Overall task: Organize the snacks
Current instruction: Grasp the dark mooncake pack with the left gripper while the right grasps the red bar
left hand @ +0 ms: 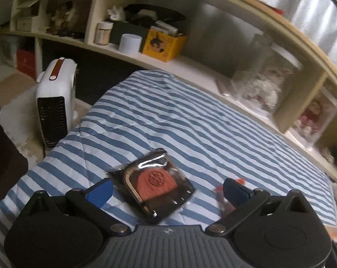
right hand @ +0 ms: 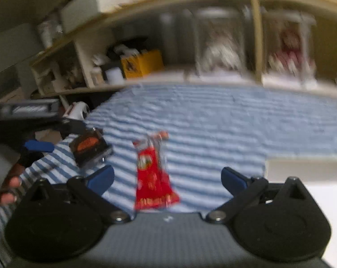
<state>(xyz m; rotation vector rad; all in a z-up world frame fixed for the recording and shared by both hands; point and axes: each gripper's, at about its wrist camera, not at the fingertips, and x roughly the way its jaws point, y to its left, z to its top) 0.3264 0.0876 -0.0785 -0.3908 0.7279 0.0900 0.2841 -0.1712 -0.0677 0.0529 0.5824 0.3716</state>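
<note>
A dark clear-wrapped snack with a round orange biscuit [left hand: 153, 183] lies on the blue-and-white striped quilt [left hand: 190, 122], between the blue fingers of my left gripper [left hand: 168, 191], which is open and not touching it. It also shows in the right wrist view [right hand: 89, 147], with the left gripper [right hand: 37, 146] beside it. A red snack packet [right hand: 152, 174] lies on the quilt between the fingers of my right gripper [right hand: 167, 179], which is open. A sliver of the red packet [left hand: 223, 197] shows by the left gripper's right finger.
A low shelf unit [left hand: 190, 67] runs behind the quilt, holding a yellow box [left hand: 164, 43], a white tub [left hand: 130, 43], jars and clear bins [left hand: 264, 80]. A white heater [left hand: 54, 102] stands at the quilt's left. A white surface [right hand: 306, 174] lies at the right.
</note>
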